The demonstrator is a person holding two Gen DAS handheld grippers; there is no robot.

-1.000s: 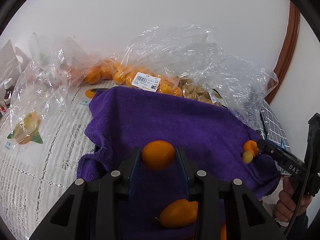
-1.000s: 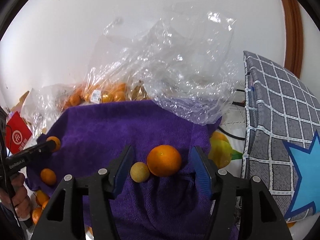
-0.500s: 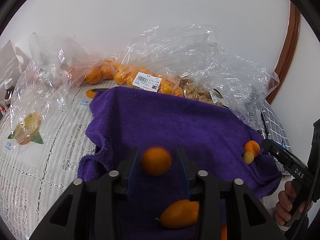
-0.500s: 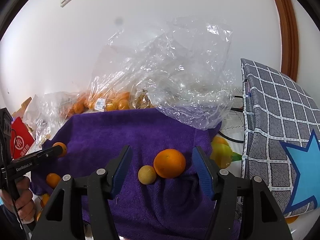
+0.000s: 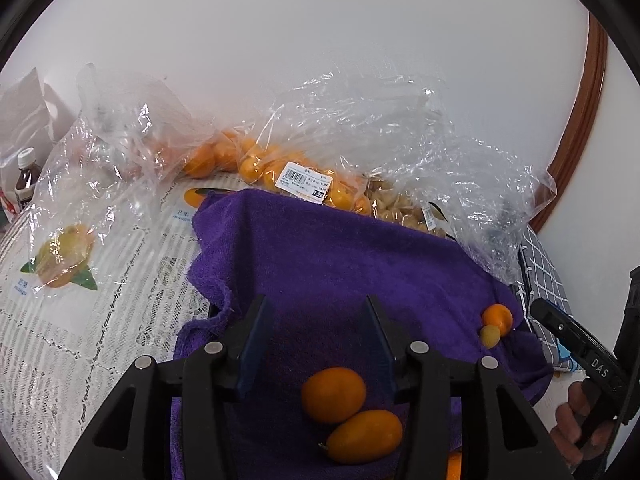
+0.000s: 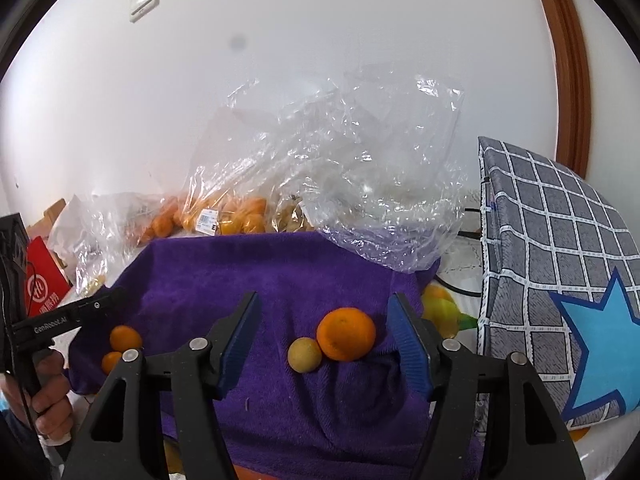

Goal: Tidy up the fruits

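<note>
A purple towel covers the table; it also shows in the right wrist view. My left gripper is open and empty. Just below it a round orange lies on the towel against an oval kumquat. My right gripper is open and empty above an orange and a small yellow-green fruit, which touch. These two also show in the left wrist view, the orange and the yellow-green fruit. The left gripper's two fruits also show at left in the right wrist view.
Clear plastic bags of oranges and other fruit lie behind the towel. A crumpled empty bag rests on its far right corner. A grey checked cushion stands at right. A bottle is at far left.
My left gripper has opened and let go of the round orange, which dropped onto the towel beside the oval kumquat. My right gripper has stayed open and drawn back slightly.
</note>
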